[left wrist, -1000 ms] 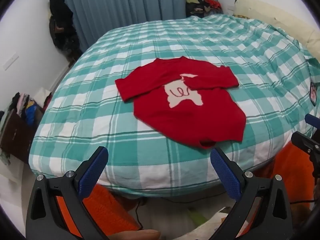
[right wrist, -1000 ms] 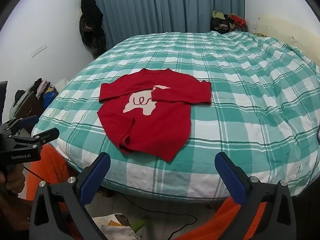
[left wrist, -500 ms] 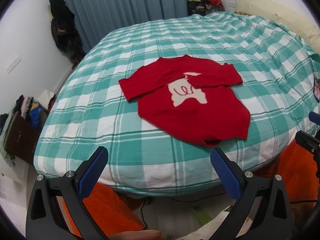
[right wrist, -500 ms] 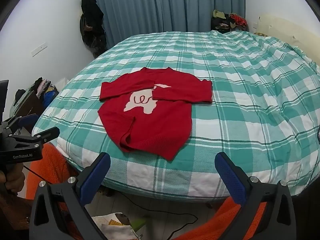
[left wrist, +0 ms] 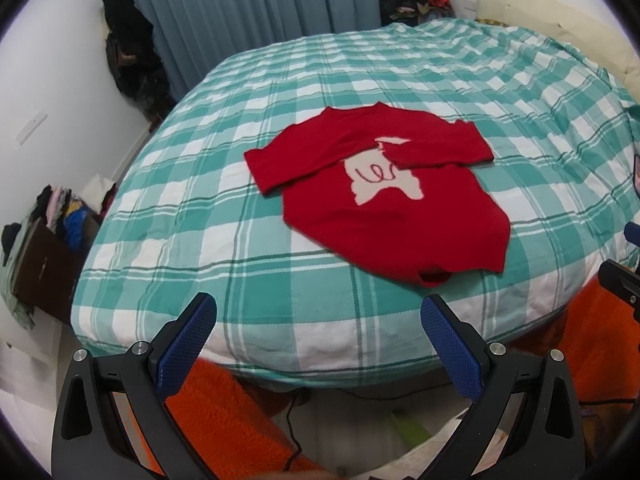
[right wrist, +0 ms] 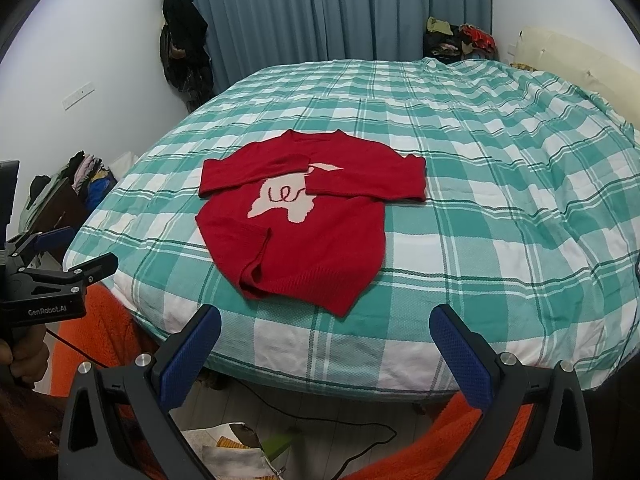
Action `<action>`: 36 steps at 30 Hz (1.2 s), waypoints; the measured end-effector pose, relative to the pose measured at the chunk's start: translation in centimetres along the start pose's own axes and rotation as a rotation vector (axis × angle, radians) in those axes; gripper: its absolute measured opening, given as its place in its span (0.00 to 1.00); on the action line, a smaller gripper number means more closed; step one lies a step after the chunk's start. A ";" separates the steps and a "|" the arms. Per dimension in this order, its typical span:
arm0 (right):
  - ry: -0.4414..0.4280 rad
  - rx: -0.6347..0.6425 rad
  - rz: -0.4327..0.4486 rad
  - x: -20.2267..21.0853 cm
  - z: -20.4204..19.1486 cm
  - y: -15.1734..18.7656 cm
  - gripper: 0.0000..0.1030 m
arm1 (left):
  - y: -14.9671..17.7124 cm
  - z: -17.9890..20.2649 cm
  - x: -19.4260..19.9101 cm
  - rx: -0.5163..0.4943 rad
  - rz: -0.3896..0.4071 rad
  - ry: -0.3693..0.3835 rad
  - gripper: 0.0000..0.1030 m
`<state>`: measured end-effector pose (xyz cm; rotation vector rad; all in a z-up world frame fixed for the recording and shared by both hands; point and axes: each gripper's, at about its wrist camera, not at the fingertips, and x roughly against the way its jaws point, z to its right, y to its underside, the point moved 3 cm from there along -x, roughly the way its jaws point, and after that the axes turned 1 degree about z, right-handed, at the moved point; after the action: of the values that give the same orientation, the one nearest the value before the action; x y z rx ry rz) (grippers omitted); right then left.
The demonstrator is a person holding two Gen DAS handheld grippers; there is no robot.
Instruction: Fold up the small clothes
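Broadly, the room was taken up by a bed [right wrist: 500, 208] under a green-and-white checked cover, with blue-grey curtains [right wrist: 320, 12] behind it and heaps of clothes in the far corner [right wrist: 460, 36] and on the floor to one side [right wrist: 84, 176]. An orange fleece [left wrist: 224, 412] showed just below the bed's near edge in both views.

On the cover, toward the near edge, lay the task's garment, a small red sweater [right wrist: 320, 248] with a pale animal shape [right wrist: 284, 200] knitted on its chest. It lay flat, front up, neck toward the curtains and hem toward the cameras. Both sleeves were already folded in across the chest, their cuffs meeting over the top of the pale shape. At the near hem on one side a corner was turned up or rumpled [right wrist: 256, 276]; from the left wrist view a small gap showed in the hem there.

So the sleeve folds looked done, and what seemed left was the body: probably tidying that hem corner, then bringing the hem up toward the neck, perhaps folding once more into a compact packet.

Neither tool had hold of anything. The left gripper [left wrist: 318, 322] hung off the near edge of the bed, its blue-padded fingers [left wrist: 188, 344] spread wide and empty, well short of the sweater. The right gripper [right wrist: 325, 332] was likewise wide open and empty, just before the bed edge, with the hem ahead of it.
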<state>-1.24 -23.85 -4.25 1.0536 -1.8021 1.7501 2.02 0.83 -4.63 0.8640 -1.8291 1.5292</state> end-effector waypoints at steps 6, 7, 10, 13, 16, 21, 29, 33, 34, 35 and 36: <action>-0.008 0.002 -0.002 -0.1 0.0 0.1 1.00 | 0.0 0.5 -0.3 -0.014 -0.010 -0.004 0.99; -0.009 -0.002 -0.002 -0.1 0.1 0.1 1.00 | 0.0 0.6 -0.2 -0.016 -0.007 -0.005 0.99; -0.006 -0.011 -0.009 -0.3 0.5 0.2 1.00 | -0.1 0.8 -0.1 -0.023 -0.005 -0.004 0.99; -0.004 -0.020 -0.012 -0.5 0.8 0.3 1.00 | 0.0 1.0 -0.2 -0.030 -0.009 -0.004 0.99; -0.007 -0.021 -0.011 -0.5 0.9 0.3 1.00 | -0.1 0.9 -0.2 -0.031 -0.012 -0.003 0.99; -0.007 -0.007 -0.007 -0.5 0.6 0.6 1.00 | -0.1 0.0 -0.3 -0.002 -0.017 -0.013 0.99; -0.327 -0.052 -0.031 -3.6 -1.2 1.8 1.00 | 1.2 -4.7 -1.7 0.126 -0.061 -0.055 0.99; -0.524 -0.067 -0.076 -7.6 -3.6 1.7 1.00 | 2.1 -5.3 -2.4 0.148 -0.083 -0.057 0.99; -0.574 -0.063 -0.089 -8.8 -4.3 1.1 1.00 | 2.2 -5.3 -2.4 0.148 -0.083 -0.057 0.99; -0.608 -0.059 -0.083 -9.2 -5.0 0.9 1.00 | 2.3 -5.3 -2.5 0.147 -0.082 -0.056 0.99; -0.664 -0.049 -0.073 -10.3 -5.6 0.0 1.00 | 2.5 -5.3 -2.6 0.146 -0.083 -0.055 0.99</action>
<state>4.08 -16.07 -11.20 1.8047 -2.1144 1.3908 1.85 6.61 -7.29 1.0466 -1.7130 1.6167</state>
